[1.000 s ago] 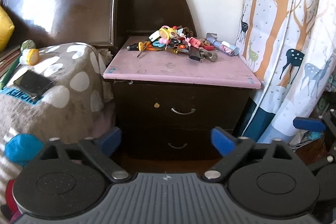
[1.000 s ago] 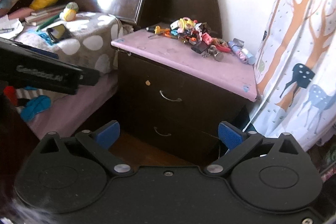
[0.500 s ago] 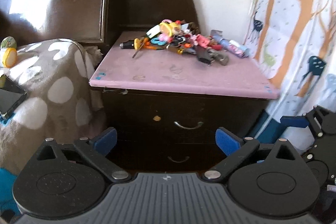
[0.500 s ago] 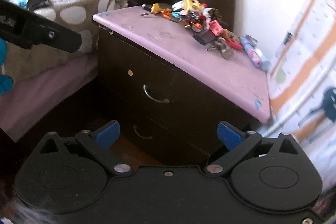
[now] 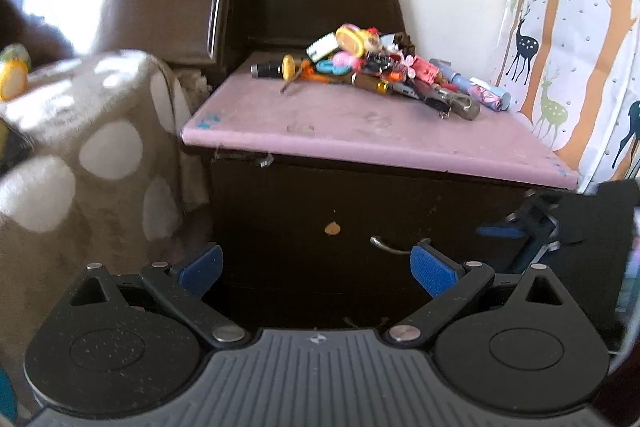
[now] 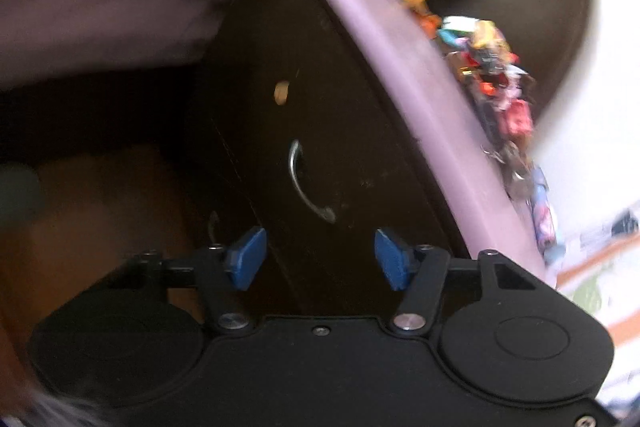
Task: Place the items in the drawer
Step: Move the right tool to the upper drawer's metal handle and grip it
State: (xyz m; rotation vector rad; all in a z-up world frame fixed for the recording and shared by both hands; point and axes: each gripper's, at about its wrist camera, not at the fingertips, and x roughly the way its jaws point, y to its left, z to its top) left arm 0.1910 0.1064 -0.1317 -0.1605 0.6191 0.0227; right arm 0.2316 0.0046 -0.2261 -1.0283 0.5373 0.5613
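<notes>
Dark brown wood forms the nightstand (image 5: 360, 203), which stands between a bed with a spotted blanket (image 5: 92, 147) and a curtain (image 5: 572, 27) printed with trees and deer. Its top is a pink board (image 5: 360, 131).

Task items: a pile of small things (image 5: 376, 71) lies at the rear of the pink board, near the wall. The pile includes a screwdriver with a yellow collar (image 5: 280, 69), a pink block (image 5: 424, 69), a metal clip (image 5: 460, 103) and a patterned tube (image 5: 488, 95). All items rest on the top; none is held.

Drawer: the upper drawer front (image 5: 400, 223) is closed. It carries a curved metal handle (image 5: 394, 247) and a small round tan mark (image 5: 331, 228) to the handle's left.

Left gripper (image 5: 316, 267): fingers spread wide, blue pads (image 5: 432, 269) apart, nothing between them. It is level and faces the drawer front, short of it.

Right gripper (image 6: 320, 259): fingers released, with a clear gap between the blue pads (image 6: 248, 257), holding nothing. Its view is rolled hard to one side and blurred, so the nightstand appears tilted. The handle (image 6: 304, 183) sits just ahead of the gap, not touched. In the left view, the right gripper (image 5: 528, 231) appears at the nightstand's right front corner, below the pink board's edge.
</notes>
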